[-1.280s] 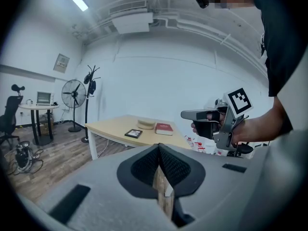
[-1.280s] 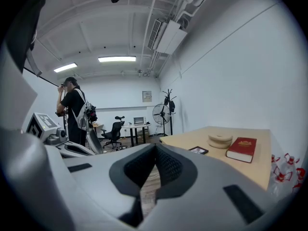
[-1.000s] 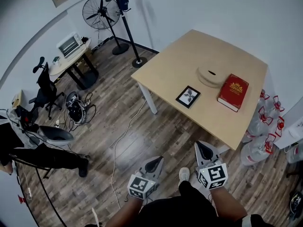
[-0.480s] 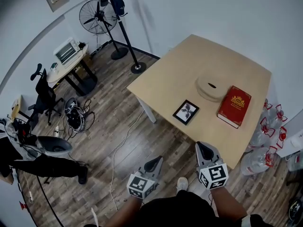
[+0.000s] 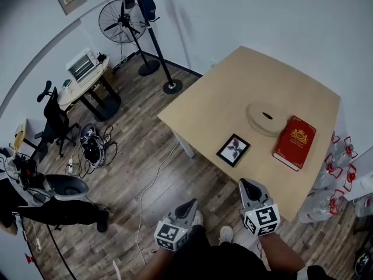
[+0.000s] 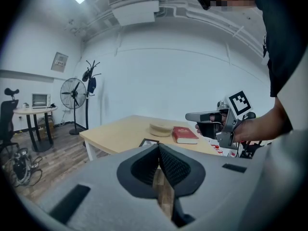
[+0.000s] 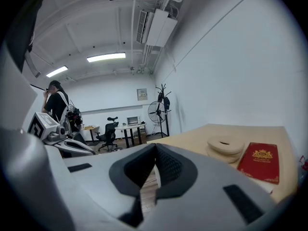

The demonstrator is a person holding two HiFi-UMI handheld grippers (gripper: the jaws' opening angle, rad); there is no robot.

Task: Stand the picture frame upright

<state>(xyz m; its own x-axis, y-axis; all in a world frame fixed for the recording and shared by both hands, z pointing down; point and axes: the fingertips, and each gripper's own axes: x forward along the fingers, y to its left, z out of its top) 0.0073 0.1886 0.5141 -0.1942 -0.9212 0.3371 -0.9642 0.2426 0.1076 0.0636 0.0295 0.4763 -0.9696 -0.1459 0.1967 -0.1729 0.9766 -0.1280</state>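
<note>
Head view: picture frame (image 5: 233, 150) lies flat on table (image 5: 204, 104) by its near edge, red book (image 5: 294, 142) nearby. Left gripper (image 5: 190, 203) & right gripper (image 5: 245, 184) hang short of the table (both over floor).
Left gripper view: jaws together, nothing btwn.
Right gripper view: jaws together, empty.

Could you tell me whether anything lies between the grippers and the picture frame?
Nothing visible does. The picture frame lies flat near the edge of the table; only bare floor and tabletop separate it from the left gripper and right gripper. The red book and round disc lie beyond it.
</note>
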